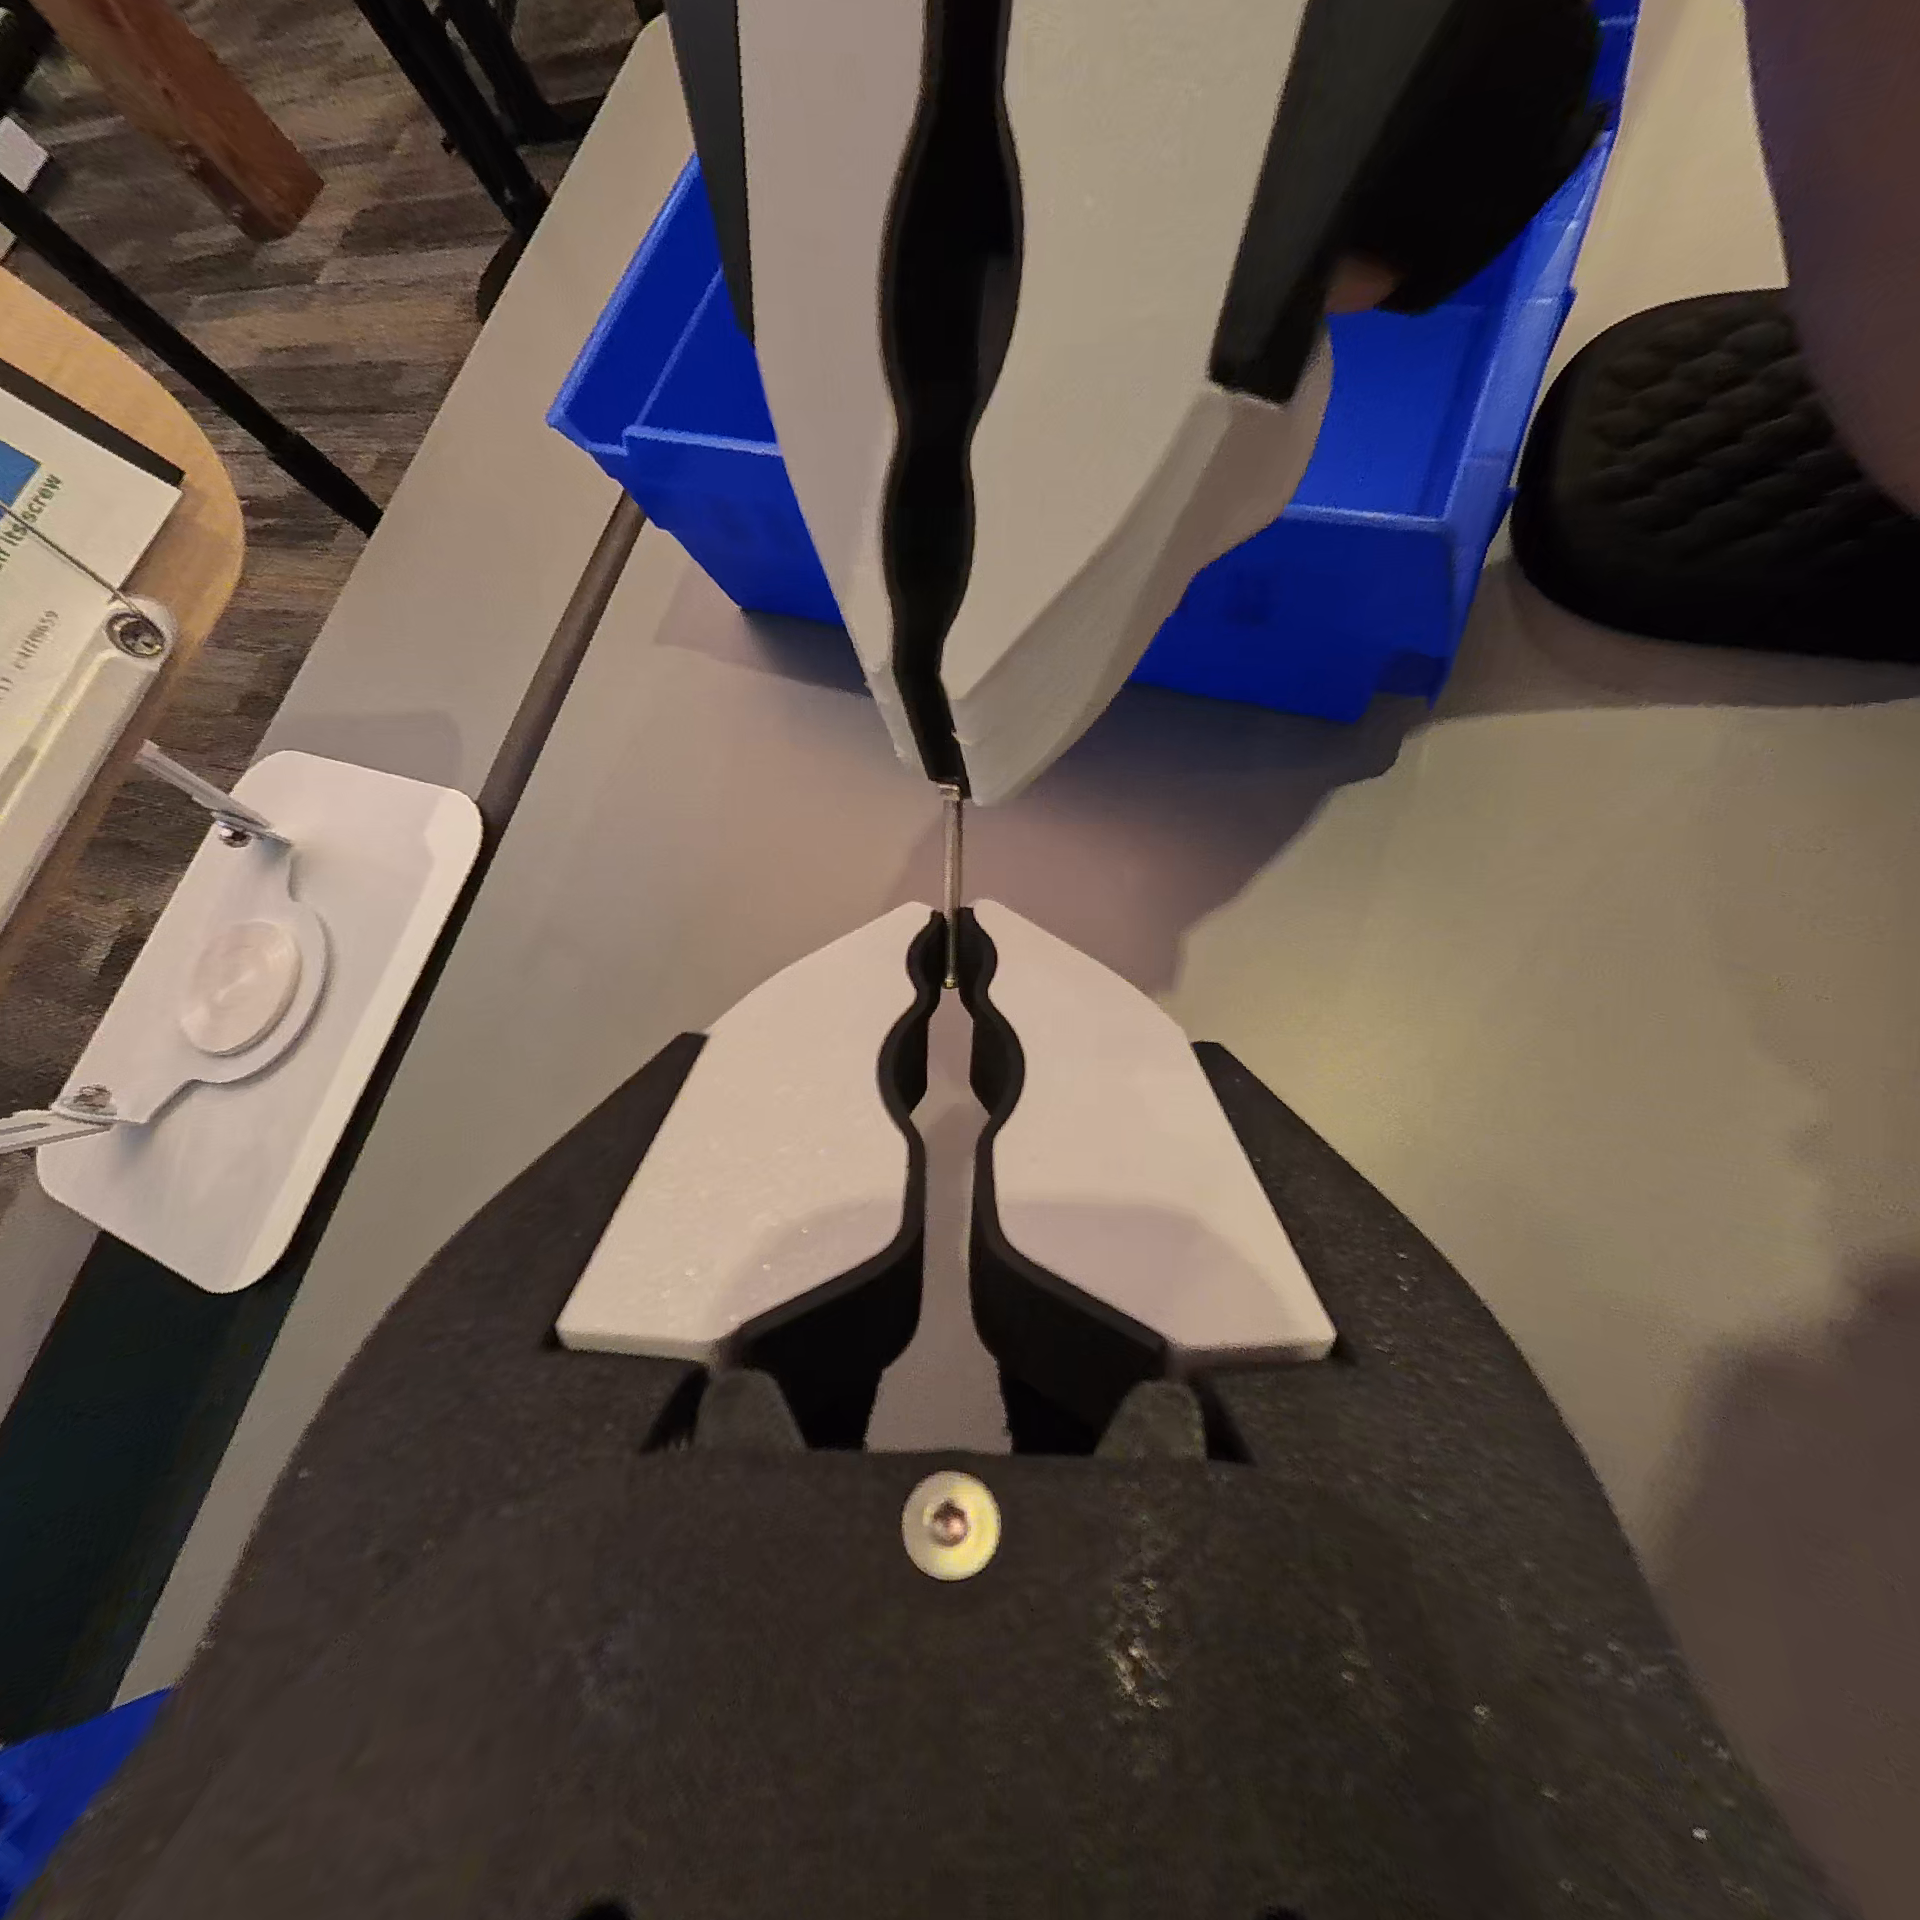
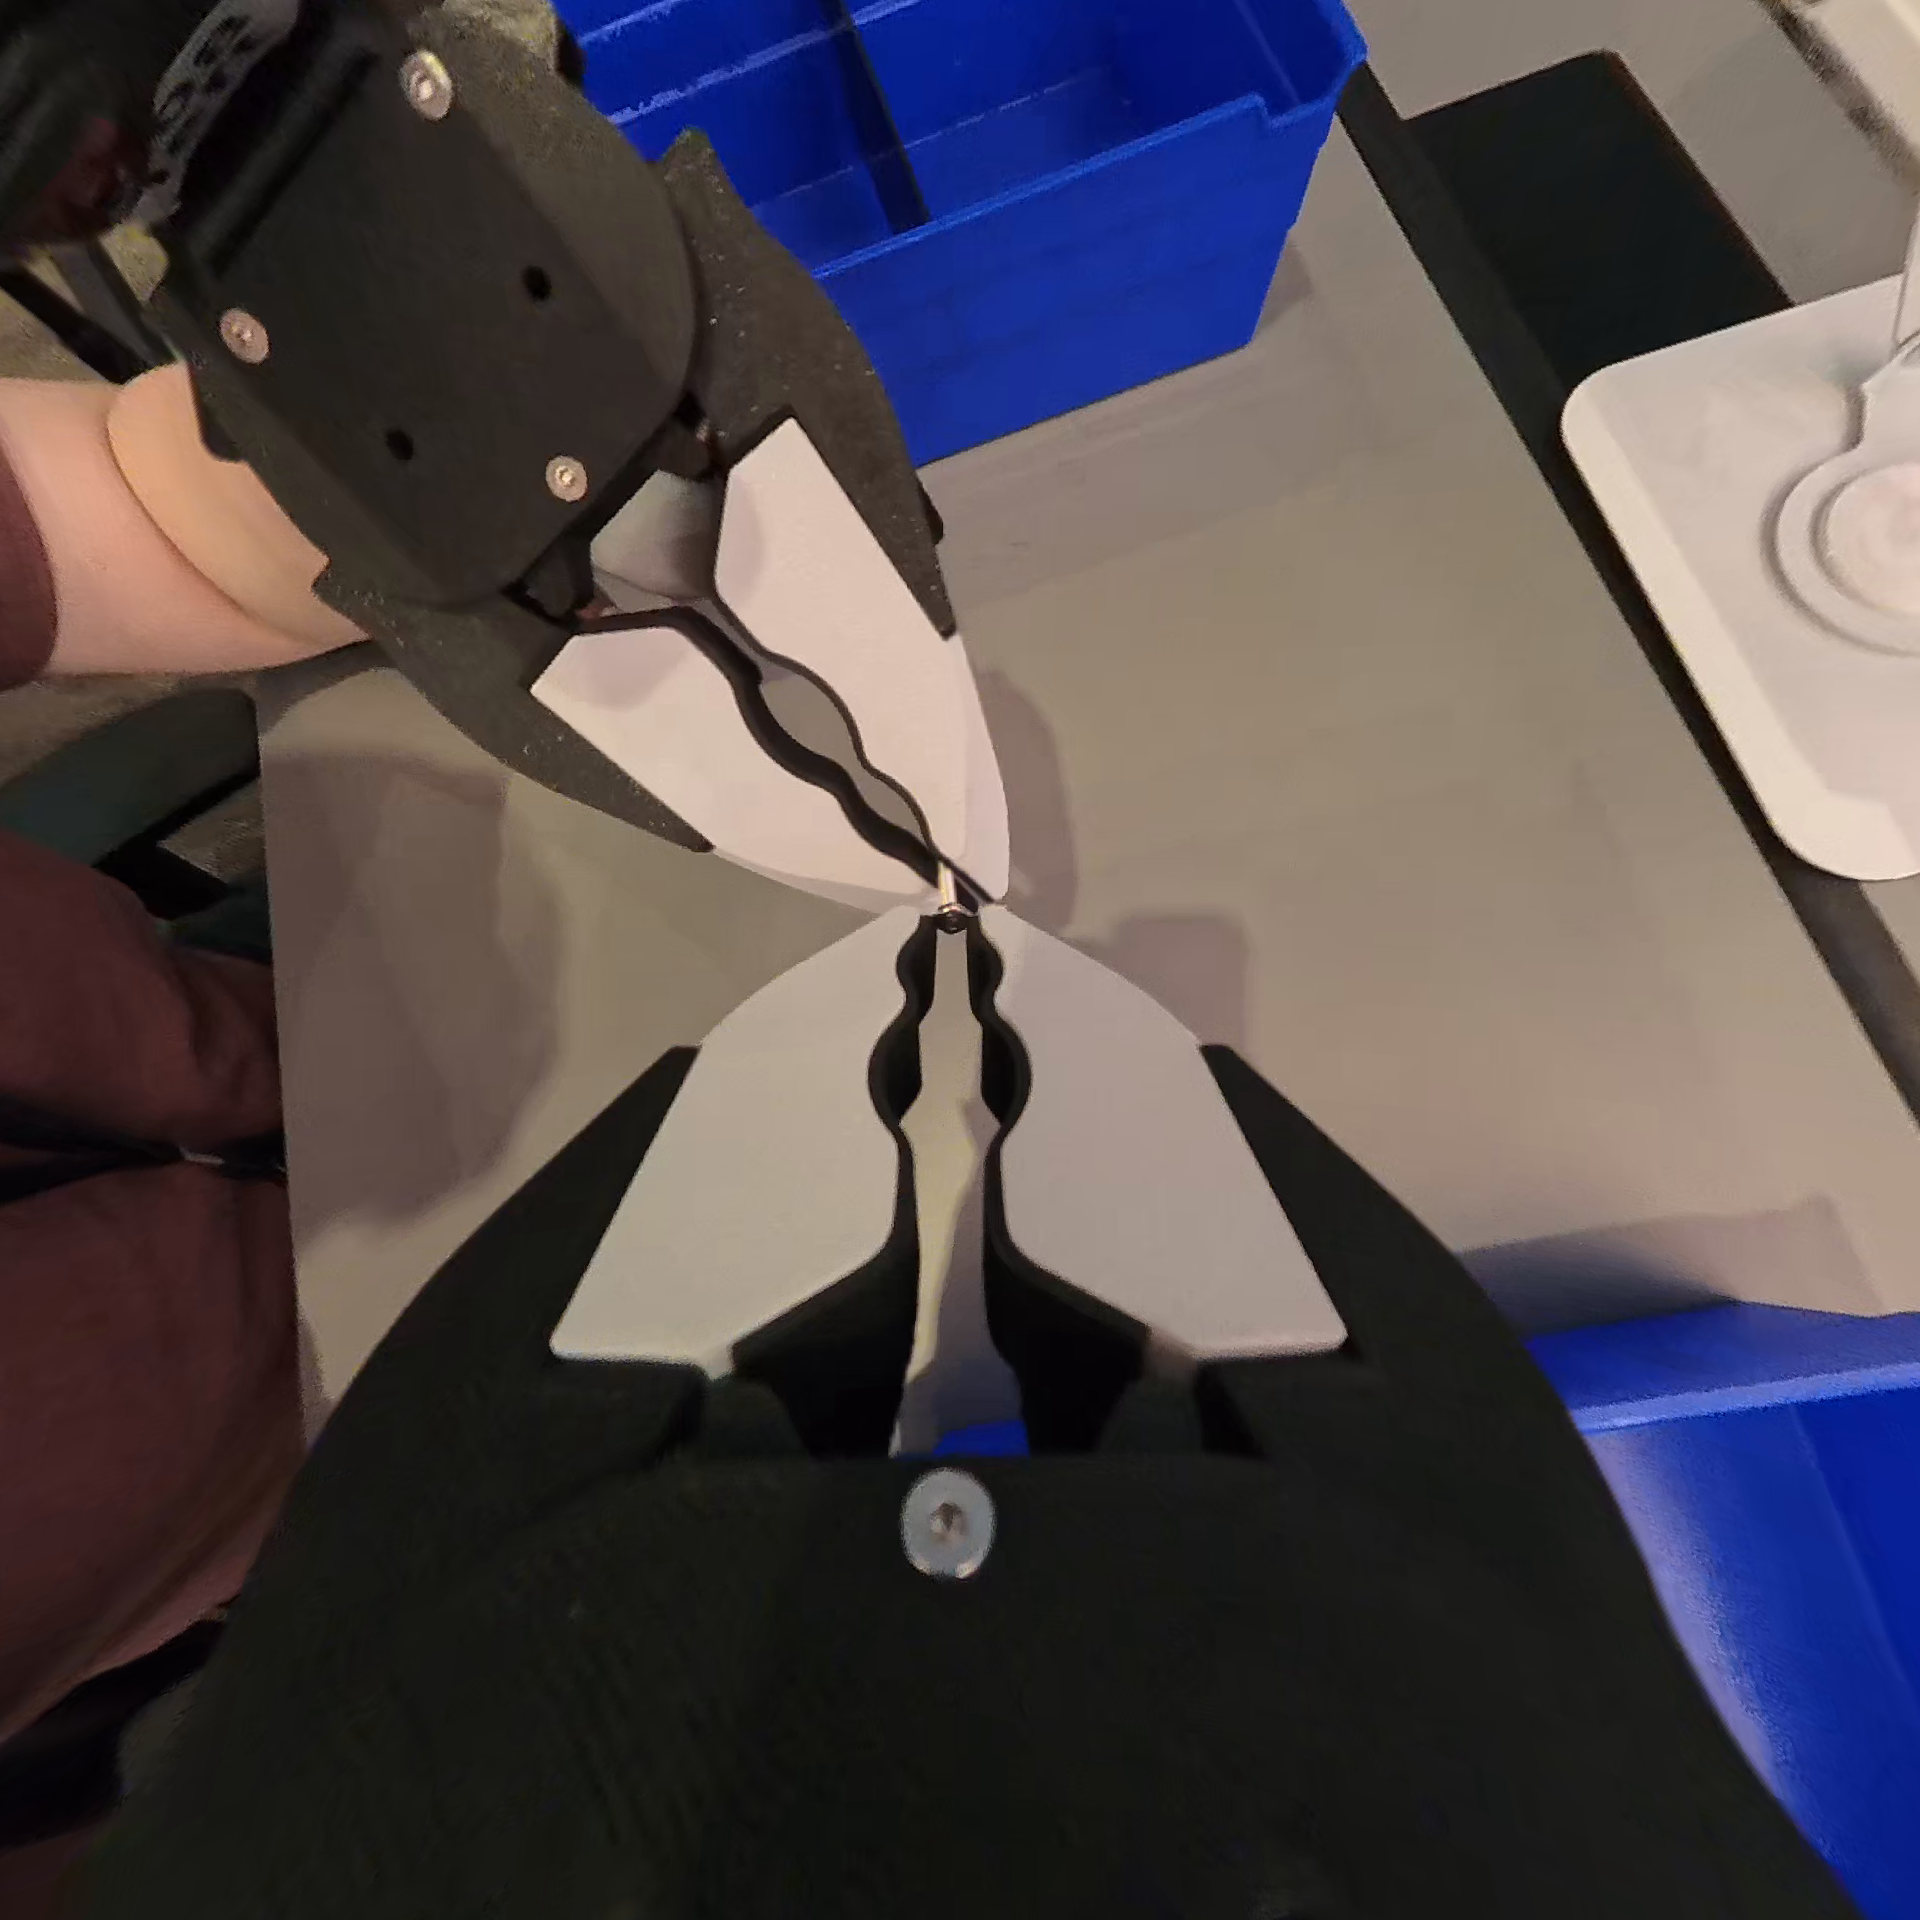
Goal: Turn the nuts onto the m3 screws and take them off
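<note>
**A:** Where is the screw, and what holds it?

**B:** In the left wrist view, the left tool (image 1: 952, 920) fills the lower half, its white fingers pressed nearly together and pinching one end of a thin m3 screw (image 1: 951, 868). The screw runs straight toward 12 o'clock, bridging the small gap to the right tool (image 1: 948, 781), which comes down from the top and is closed on the screw's far end.

**A:** And from the other side?

**B:** In the right wrist view, the right tool (image 2: 951, 920) points to 12 o'clock with its tips closed on a small metal piece (image 2: 951, 912) at the screw's end; I cannot tell whether it is the nut or the screw head. The left tool (image 2: 961, 883) enters from 10 o'clock, tip to tip with it, and a short length of the screw (image 2: 940, 889) shows between them.

**A:** What surrounds them?

**B:** A grey desk (image 1: 1455, 1039) lies beneath. A blue bin (image 1: 1351, 582) with dividers sits behind the tools at 12 o'clock, and a white flat base (image 1: 260, 1018) lies at 9 o'clock on the desk edge.
</note>
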The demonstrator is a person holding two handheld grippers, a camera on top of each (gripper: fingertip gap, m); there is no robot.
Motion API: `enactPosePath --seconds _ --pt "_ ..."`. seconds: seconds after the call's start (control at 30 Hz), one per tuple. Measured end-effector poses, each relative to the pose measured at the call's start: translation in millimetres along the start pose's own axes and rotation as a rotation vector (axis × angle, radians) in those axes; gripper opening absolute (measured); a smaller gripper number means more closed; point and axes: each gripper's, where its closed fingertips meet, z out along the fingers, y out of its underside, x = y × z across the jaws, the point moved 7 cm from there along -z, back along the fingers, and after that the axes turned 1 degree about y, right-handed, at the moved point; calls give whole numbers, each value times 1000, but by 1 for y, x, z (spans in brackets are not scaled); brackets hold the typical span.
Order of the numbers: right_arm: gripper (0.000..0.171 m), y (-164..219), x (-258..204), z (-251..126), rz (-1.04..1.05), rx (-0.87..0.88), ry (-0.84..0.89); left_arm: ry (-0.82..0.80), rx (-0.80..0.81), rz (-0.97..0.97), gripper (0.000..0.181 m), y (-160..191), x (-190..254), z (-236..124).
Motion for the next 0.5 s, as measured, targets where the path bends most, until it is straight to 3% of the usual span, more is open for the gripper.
enactPosePath --seconds 0.2,0.33,0.5 --pt "7 -3 -1 -3 -31 35 -10 19 36 -21 2 -2 -1 -4" --pt "23 -8 -1 -12 -96 97 31 32 81 -46 2 -5 -5 -11" --pt "32 -20 -11 -33 -299 343 6 130 290 -131 2 -18 -8 -31"
